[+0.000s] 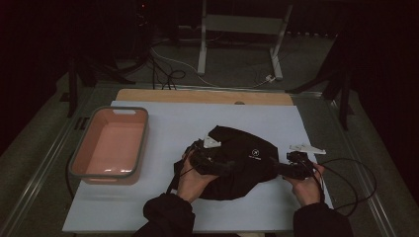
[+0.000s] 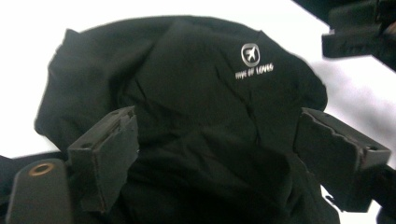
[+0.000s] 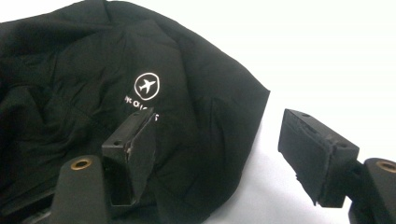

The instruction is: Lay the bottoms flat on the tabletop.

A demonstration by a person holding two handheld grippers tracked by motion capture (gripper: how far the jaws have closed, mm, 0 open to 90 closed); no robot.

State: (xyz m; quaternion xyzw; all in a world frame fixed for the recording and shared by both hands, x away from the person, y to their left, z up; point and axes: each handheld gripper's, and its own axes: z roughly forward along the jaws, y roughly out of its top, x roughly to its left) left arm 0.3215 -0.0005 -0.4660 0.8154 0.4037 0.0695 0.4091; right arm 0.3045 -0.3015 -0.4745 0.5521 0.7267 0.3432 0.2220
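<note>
**Black garment bunched up, both grippers off it**

Black jaws on the left gripper [image 2: 217, 154] stand spread wide, with the black garment [image 1: 237, 160] heaped between them, but the pads aren't pressing on it as far as I can see. The right gripper [image 3: 233, 158] is spread too: one jaw sits over the cloth's edge, the other over bare white tabletop, so it's pinching nothing.

The garment lies crumpled near the front edge of the tabletop [image 1: 163, 118], a bit right of the middle, with a small white plane logo [image 2: 251, 54] facing up. Looks to me like we're between grabs, probably part of folding or straightening it. The next move calls for each gripper to find a proper edge or corner, which is tricky since the cloth is one dark lump and the hems are hard to pick out.

A pink bin [image 1: 109, 144] sits at the left edge of the tabletop, well apart from the garment and not in the way. The trailing cables by the right hand [image 1: 307, 187] could snag, though.
</note>
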